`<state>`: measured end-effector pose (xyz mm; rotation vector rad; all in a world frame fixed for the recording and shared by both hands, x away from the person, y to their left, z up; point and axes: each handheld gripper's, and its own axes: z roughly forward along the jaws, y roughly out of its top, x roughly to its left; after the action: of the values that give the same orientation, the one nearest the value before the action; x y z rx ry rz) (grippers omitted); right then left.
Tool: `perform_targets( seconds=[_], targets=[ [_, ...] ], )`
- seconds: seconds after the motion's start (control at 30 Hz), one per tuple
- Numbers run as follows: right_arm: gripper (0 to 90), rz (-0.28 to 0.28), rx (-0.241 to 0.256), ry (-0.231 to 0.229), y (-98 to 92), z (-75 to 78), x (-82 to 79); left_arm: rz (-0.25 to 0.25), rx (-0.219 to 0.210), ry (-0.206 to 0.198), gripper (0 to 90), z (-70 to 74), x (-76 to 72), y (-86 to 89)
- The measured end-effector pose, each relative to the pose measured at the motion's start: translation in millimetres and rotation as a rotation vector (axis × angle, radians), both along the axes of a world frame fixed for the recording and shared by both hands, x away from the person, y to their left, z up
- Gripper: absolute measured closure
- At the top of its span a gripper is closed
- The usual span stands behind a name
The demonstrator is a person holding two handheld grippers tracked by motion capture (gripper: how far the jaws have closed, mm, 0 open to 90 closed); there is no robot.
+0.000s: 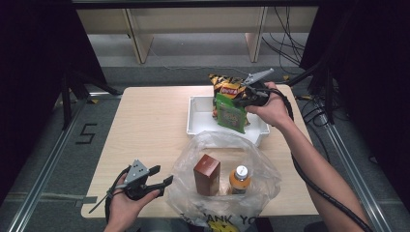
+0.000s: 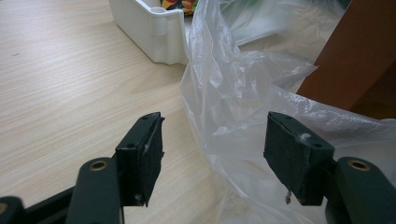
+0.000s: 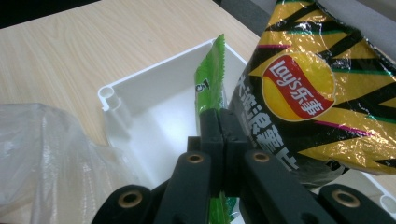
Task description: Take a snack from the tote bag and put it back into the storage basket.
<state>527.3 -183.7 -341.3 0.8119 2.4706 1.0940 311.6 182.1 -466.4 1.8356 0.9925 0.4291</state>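
The person's right forearm reaches forward across the table's right side, the wrist bent inward over the white rectangular plastic bin (image 1: 196, 116). The right gripper (image 1: 244, 95) is clamped on the flat green foil snack packet (image 1: 231, 113), pinching it at its top edge; in the right gripper view the two black jaws are pressed together on the packet's thin green edge (image 3: 211, 84). The packet hangs below the jaws, its long axis roughly vertical, printed face turned toward the person, lower end down inside the bin. Just behind it, touching or nearly so, stands the yellow-and-black crinkled chip bag with a red logo (image 1: 225, 84), upright in the same bin.

The left hand rests low at the table's near left corner, palm up under the left gripper (image 1: 162, 176), which points right toward the clear crumpled plastic bag (image 1: 193, 145). Its jaws stand wide apart, holding nothing, with the bag's edge lying between them in the left gripper view (image 2: 219, 130). Inside the bag stand a brown rectangular carton (image 1: 207, 174) and an orange bottle with a white cap (image 1: 240, 180), side by side and upright.
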Motion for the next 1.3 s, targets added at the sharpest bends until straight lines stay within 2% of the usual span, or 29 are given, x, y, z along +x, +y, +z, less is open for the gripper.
perform_targets(
  seconds=[0.1, 0.13, 0.2, 0.3, 0.33, 0.37, 0.4, 0.43, 0.53, 0.63, 0.7, 0.73, 0.77, 0.8, 0.83, 0.87, 0.9, 0.97, 1.03, 1.13, 1.2, 1.23, 1.3],
  targets=[
    [90.0, 0.005, -0.017, 0.018, 0.2, -4.0, 0.9, 0.003, -0.013, 0.008, 36.6, -0.9, 0.0, -0.8],
    [90.0, 0.024, -0.032, 0.014, -0.8, -5.0, 2.5, 0.003, -0.013, 0.007, 36.6, -1.0, 0.1, -0.9],
    [90.0, -0.008, -0.018, 0.011, 0.8, -7.6, 3.4, 0.002, -0.014, 0.008, 36.6, -1.0, 0.0, -1.0],
    [90.0, 0.001, -0.022, 0.014, 1.8, -9.3, 5.7, 0.003, -0.013, 0.008, 36.6, -1.0, 0.0, -0.8],
    [90.0, 0.005, -0.050, 0.019, 1.3, -9.1, 6.5, 0.002, -0.011, 0.008, 36.6, -1.0, 0.0, -0.7],
    [90.0, 0.003, -0.025, 0.016, 3.2, -11.0, 6.9, 0.001, -0.010, 0.008, 36.6, -1.1, 0.0, -0.5],
    [90.0, 0.009, -0.032, 0.017, 3.2, -11.2, 7.6, 0.000, -0.008, 0.008, 36.6, -1.1, 0.1, -0.4],
    [90.0, 0.000, -0.019, 0.016, 5.2, -12.6, 7.8, -0.001, -0.006, 0.008, 36.6, -1.1, 0.1, -0.2],
    [90.0, 0.016, -0.044, 0.023, 5.4, -14.0, 9.9, 0.001, -0.012, 0.008, 36.6, -1.0, -0.1, -0.6],
    [90.0, 0.007, -0.035, 0.028, 8.1, -16.1, 11.4, 0.006, -0.011, 0.008, 36.6, -0.7, -0.5, -0.4],
    [90.0, 0.018, -0.043, -0.001, 9.2, -18.0, 13.6, 0.002, -0.003, 0.006, 36.6, -0.4, -0.4, 0.5],
    [90.0, -0.001, -0.026, 0.018, 11.7, -18.7, 11.6, 0.001, 0.001, 0.007, 36.6, -0.4, -0.3, 0.8],
    [90.0, 0.017, -0.043, 0.013, 10.6, -18.6, 13.2, 0.001, 0.002, 0.007, 36.6, -0.4, -0.3, 1.0],
    [90.0, 0.014, -0.039, 0.004, 11.2, -19.9, 14.0, 0.004, -0.004, 0.007, 36.6, -0.6, -0.5, 0.7],
    [90.0, 0.037, -0.063, 0.012, 9.7, -19.0, 14.9, -0.001, -0.008, 0.007, 36.6, -1.0, -0.1, 1.0],
    [90.0, -0.009, -0.032, 0.018, 12.4, -21.4, 13.7, -0.001, -0.010, 0.008, 36.6, -1.0, -0.3, 0.9],
    [90.0, -0.006, -0.057, 0.005, 11.2, -21.7, 15.1, -0.001, -0.009, 0.007, 36.6, -1.1, -0.3, 1.1],
    [90.0, 0.003, -0.052, 0.009, 11.7, -23.5, 16.2, -0.001, -0.010, 0.007, 36.6, -1.0, -0.2, 1.1],
    [90.0, -0.005, -0.062, -0.016, 12.5, -26.1, 17.6, -0.001, -0.009, 0.006, 36.6, -1.0, -0.2, 1.2],
    [90.0, -0.008, -0.065, 0.003, 12.8, -25.8, 18.1, 0.000, -0.010, 0.007, 36.6, -1.1, -0.4, 1.0],
    [90.0, 0.008, -0.071, -0.021, 12.7, -26.8, 20.4, 0.005, -0.006, 0.007, 36.6, -0.7, -1.0, 0.8],
    [90.0, 0.004, -0.064, -0.007, 13.0, -26.8, 19.8, 0.003, -0.003, 0.005, 36.6, -0.7, -0.9, 0.9],
    [90.0, 0.004, -0.068, -0.012, 13.0, -27.9, 21.2, -0.006, 0.002, -0.003, 36.6, -0.4, -0.5, 1.4]
  ],
)
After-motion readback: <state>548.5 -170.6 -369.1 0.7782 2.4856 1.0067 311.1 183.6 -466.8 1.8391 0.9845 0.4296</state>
